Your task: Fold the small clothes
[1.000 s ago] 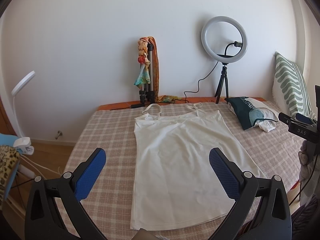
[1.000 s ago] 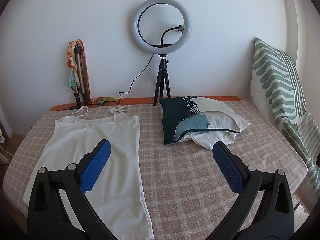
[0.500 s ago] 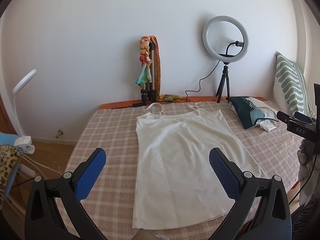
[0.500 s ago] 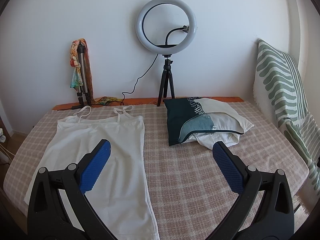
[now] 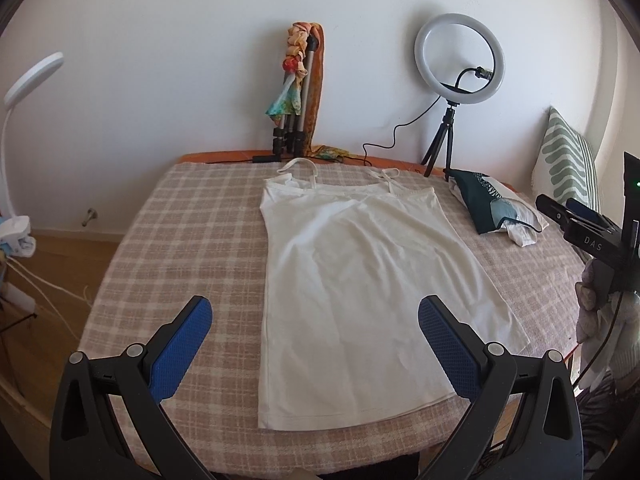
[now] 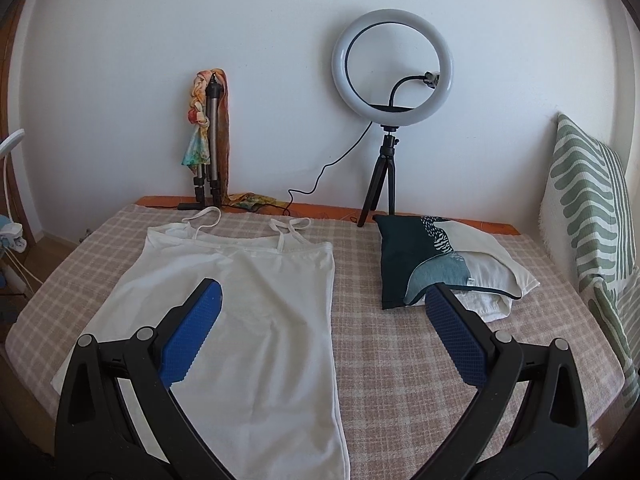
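Observation:
A white strappy top (image 5: 360, 288) lies flat on the checked bed cover (image 5: 192, 248), straps toward the wall and hem toward me. My left gripper (image 5: 314, 344) hangs open above the hem, nothing between its blue pads. In the right wrist view the same top (image 6: 256, 320) fills the left half of the bed. My right gripper (image 6: 322, 330) is open above the top's right edge, empty. The other gripper's black body (image 5: 592, 236) shows at the right edge of the left wrist view.
A pile of folded clothes, dark teal on white (image 6: 444, 264), sits at the bed's right. A ring light on a tripod (image 6: 390, 80) and a scarf-draped tripod (image 6: 210, 136) stand at the wall. A striped cushion (image 6: 592, 208) leans at the far right. A lamp (image 5: 24, 92) stands left.
Both grippers have risen and drawn back a little: the top and the ring light sit lower and slightly farther in both views. The top has not moved. Both stay open.

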The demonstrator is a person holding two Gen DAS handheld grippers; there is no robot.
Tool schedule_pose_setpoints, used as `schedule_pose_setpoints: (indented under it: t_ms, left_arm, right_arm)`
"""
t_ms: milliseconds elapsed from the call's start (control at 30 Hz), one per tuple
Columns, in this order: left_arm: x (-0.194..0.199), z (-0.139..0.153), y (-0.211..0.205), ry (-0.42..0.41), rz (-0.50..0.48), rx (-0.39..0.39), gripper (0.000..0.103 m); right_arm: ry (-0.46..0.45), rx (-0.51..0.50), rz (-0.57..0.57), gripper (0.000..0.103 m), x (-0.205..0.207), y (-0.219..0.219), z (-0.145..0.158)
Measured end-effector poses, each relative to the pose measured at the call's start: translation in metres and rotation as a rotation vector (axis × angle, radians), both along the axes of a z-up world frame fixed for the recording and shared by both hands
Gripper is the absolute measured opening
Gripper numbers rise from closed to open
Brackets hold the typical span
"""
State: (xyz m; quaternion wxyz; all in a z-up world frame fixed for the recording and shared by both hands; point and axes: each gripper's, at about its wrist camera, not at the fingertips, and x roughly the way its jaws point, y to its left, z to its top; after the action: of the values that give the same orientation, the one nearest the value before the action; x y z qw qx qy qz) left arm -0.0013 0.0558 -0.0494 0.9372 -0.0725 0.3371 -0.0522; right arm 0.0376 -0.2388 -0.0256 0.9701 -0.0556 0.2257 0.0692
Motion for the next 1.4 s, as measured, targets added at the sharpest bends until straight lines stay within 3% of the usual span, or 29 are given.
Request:
schedule_pose_setpoints:
  t_ms: [67, 200, 267, 367, 433, 533, 667, 767, 967, 1100, 1233, 1367, 1400]
  left_arm:
    - [-0.002, -0.01, 0.008, 0.013, -0.001, -0.027, 0.102]
    - [-0.004, -0.029, 0.017, 0.059, 0.032, -0.007, 0.099]
    - [-0.001, -0.042, 0.021, 0.11, 0.034, -0.027, 0.09]
    - [0.002, -0.062, 0.025, 0.185, 0.021, -0.086, 0.083]
    - [0.003, -0.073, 0.022, 0.228, -0.002, -0.102, 0.067]
    - [0.006, -0.086, 0.023, 0.273, -0.02, -0.123, 0.056]
    - [0.013, -0.099, 0.034, 0.31, 0.014, -0.151, 0.051]
    - [0.02, -0.109, 0.039, 0.347, 0.026, -0.196, 0.048]
    - [0.023, -0.111, 0.039, 0.338, 0.01, -0.209, 0.045]
    - [0.025, -0.112, 0.044, 0.34, -0.004, -0.242, 0.032]
    - [0.028, -0.117, 0.055, 0.351, -0.004, -0.324, 0.017]
    - [0.029, -0.12, 0.06, 0.356, -0.014, -0.36, 0.01]
    - [0.028, -0.121, 0.06, 0.356, -0.019, -0.363, 0.008]
  right_arm:
    - [0.002, 0.016, 0.044, 0.102, 0.005, 0.012, 0.002]
    - [0.048, 0.076, 0.145, 0.099, 0.027, 0.041, 0.006]
    - [0.092, 0.084, 0.217, 0.099, 0.042, 0.063, 0.007]
    - [0.233, 0.078, 0.397, 0.103, 0.071, 0.101, 0.004]
    - [0.286, 0.077, 0.469, 0.103, 0.084, 0.124, 0.001]
    - [0.32, 0.074, 0.537, 0.103, 0.1, 0.157, -0.001]
    - [0.363, 0.01, 0.545, 0.103, 0.13, 0.2, -0.009]
    - [0.473, -0.018, 0.532, 0.101, 0.168, 0.229, -0.027]
    - [0.657, -0.004, 0.497, 0.075, 0.228, 0.276, -0.074]
    - [0.75, 0.002, 0.47, 0.064, 0.258, 0.301, -0.105]
    - [0.782, -0.058, 0.411, 0.051, 0.276, 0.322, -0.125]
    - [0.772, -0.113, 0.372, 0.044, 0.29, 0.338, -0.136]
    - [0.767, -0.128, 0.364, 0.035, 0.293, 0.342, -0.138]
